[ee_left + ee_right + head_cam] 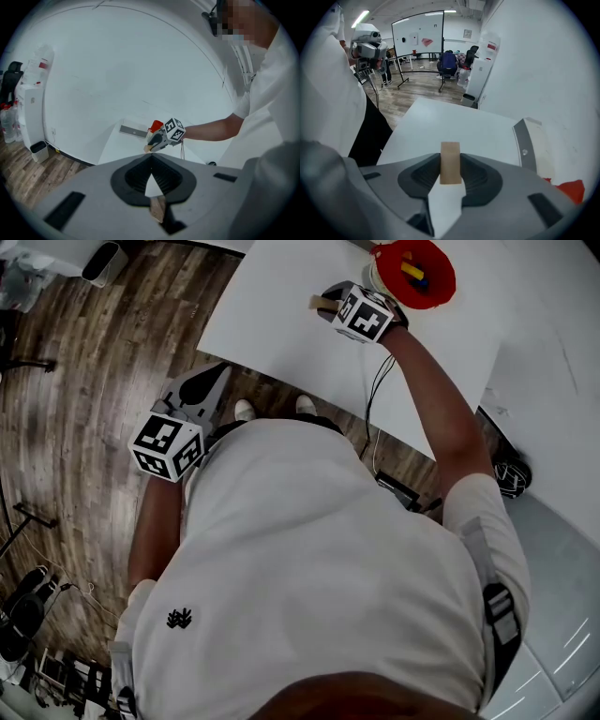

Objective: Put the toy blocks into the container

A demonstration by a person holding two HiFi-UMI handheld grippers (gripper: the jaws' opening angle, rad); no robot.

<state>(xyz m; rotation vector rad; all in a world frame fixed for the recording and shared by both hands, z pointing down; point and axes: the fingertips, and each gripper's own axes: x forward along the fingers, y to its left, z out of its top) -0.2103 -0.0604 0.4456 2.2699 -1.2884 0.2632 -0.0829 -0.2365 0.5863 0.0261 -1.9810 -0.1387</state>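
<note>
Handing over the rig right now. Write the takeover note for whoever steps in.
Right gripper: shut on a tan block, over the white table beside the red container.
Left gripper: shut, empty, low at the person's side over the floor.
Done: a yellow block and a blue block lie in the container.
Left: drop in the held block; no other loose block shows.
</note>
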